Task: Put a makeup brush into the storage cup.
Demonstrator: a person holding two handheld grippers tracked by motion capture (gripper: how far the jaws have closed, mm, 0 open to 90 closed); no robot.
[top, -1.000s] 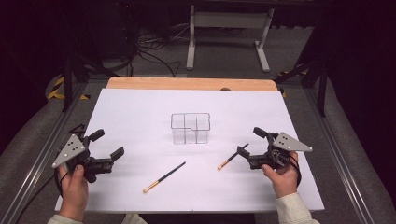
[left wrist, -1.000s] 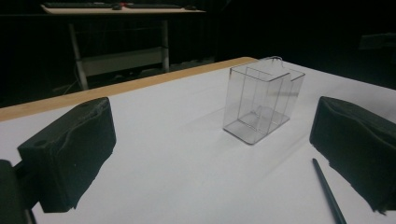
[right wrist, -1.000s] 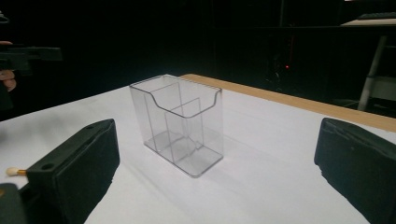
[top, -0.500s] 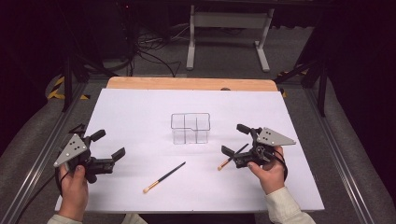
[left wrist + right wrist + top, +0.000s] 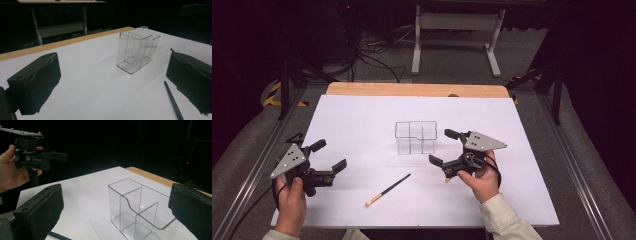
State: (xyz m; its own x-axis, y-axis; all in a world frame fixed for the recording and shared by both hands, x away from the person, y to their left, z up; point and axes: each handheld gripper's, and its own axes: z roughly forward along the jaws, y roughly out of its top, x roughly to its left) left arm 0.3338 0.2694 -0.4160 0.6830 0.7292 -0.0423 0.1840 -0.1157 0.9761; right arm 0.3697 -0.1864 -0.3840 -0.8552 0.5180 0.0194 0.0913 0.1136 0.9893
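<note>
A clear divided organizer [image 5: 415, 137] stands upright in the middle of the white sheet [image 5: 362, 120]. One thin brush [image 5: 387, 190] with a dark handle and pale tip lies in front of it. A second brush lies mostly under my right hand, with its orange tip [image 5: 446, 180] poking out. My right gripper [image 5: 443, 147] is open just right of the organizer, its jaws pointing at it; the organizer [image 5: 140, 210] stands close between them. My left gripper [image 5: 329, 156] is open at the front left, empty, facing the organizer [image 5: 136, 51] with a brush handle [image 5: 172, 100] near its right jaw.
A wooden table edge [image 5: 412, 90] runs along the far side of the sheet. Metal rails [image 5: 247, 175] flank the table. Behind it are a white stand [image 5: 452, 30] and cables [image 5: 372, 55] on the floor. The other hand's gripper [image 5: 37, 157] shows in the right gripper view.
My right gripper has moved left and forward, over the second brush and up to the organizer's right side. The left gripper and the front brush have stayed put.
</note>
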